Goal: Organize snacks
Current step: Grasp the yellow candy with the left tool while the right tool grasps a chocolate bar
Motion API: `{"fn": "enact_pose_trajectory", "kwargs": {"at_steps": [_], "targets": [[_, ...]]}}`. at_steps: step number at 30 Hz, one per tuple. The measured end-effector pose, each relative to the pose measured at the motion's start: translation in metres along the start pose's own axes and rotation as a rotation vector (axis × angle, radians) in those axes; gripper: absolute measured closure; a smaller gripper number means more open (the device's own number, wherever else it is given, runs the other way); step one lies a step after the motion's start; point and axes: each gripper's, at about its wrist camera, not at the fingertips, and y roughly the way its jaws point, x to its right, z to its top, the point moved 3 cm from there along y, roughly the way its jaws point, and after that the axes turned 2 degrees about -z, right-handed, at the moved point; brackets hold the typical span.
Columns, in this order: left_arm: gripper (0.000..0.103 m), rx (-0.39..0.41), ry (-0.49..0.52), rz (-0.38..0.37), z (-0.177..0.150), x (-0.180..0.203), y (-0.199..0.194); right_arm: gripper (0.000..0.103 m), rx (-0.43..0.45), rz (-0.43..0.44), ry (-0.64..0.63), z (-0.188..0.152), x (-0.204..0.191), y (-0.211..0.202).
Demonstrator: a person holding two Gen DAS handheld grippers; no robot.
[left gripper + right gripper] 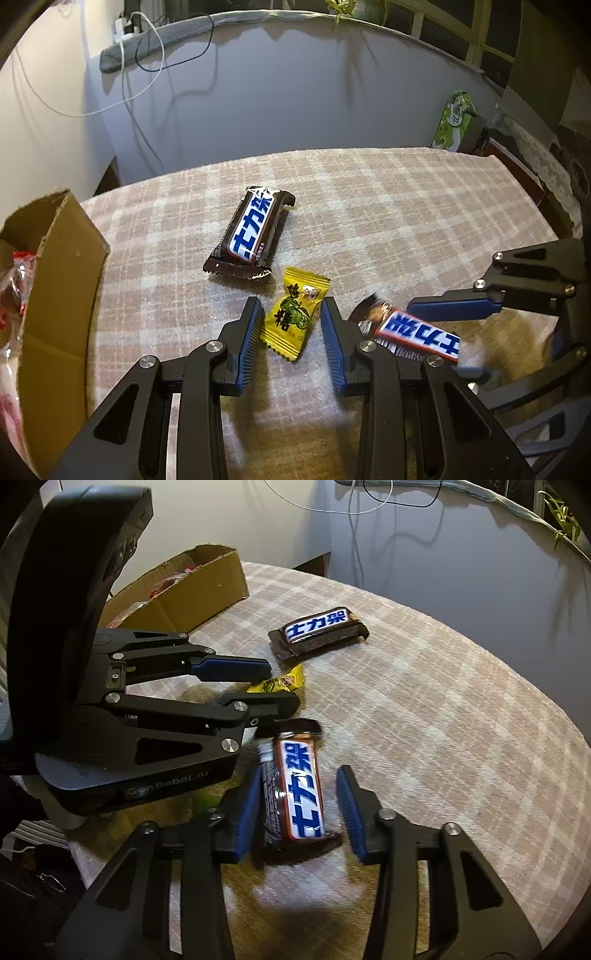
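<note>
Glossy candy wrapper [291, 314] on rough woven tablecloth [406, 206].

The left claw [291, 314] has black skeletal arms with triangular cut-outs, round silver screws at the pivots, and 2 blue ribbed pads [251, 339]. The right claw [299, 805] is built the same: black linkages, silver screws, blue pads [349, 805]. From the right wrist view, the left claw's dark grey housing bears pale lettering reading "GenRobot.AI".

Checked cloth [406, 206] on table; white cable [147, 55], black cable [207, 40] — green carton [453, 122] at edge.
</note>
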Motion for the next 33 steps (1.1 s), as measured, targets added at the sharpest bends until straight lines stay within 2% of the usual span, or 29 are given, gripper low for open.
{"fn": "enact_pose_trajectory", "kwargs": {"at_steps": [5, 6, 7, 16, 33], "targets": [[0.082, 0.009, -0.002, 0.015, 0.001, -0.002, 0.001, 0.073, -0.001, -0.010, 0.009, 0.000, 0.004, -0.002], [0.091, 0.011, -0.009, 0.019, 0.001, -0.003, 0.002, 0.073, -0.001, -0.011, 0.010, -0.001, 0.004, -0.002], [0.095, 0.013, -0.012, 0.026, 0.001, -0.005, 0.001, 0.073, -0.001, -0.014, 0.011, -0.002, 0.005, -0.004], [0.095, 0.032, -0.033, 0.011, -0.004, -0.005, -0.008, 0.073, 0.003, -0.036, 0.031, -0.005, 0.006, -0.010], [0.095, 0.158, -0.072, -0.002, -0.007, -0.017, -0.077, 0.073, 0.056, -0.064, 0.039, 0.004, -0.006, -0.038]]}}
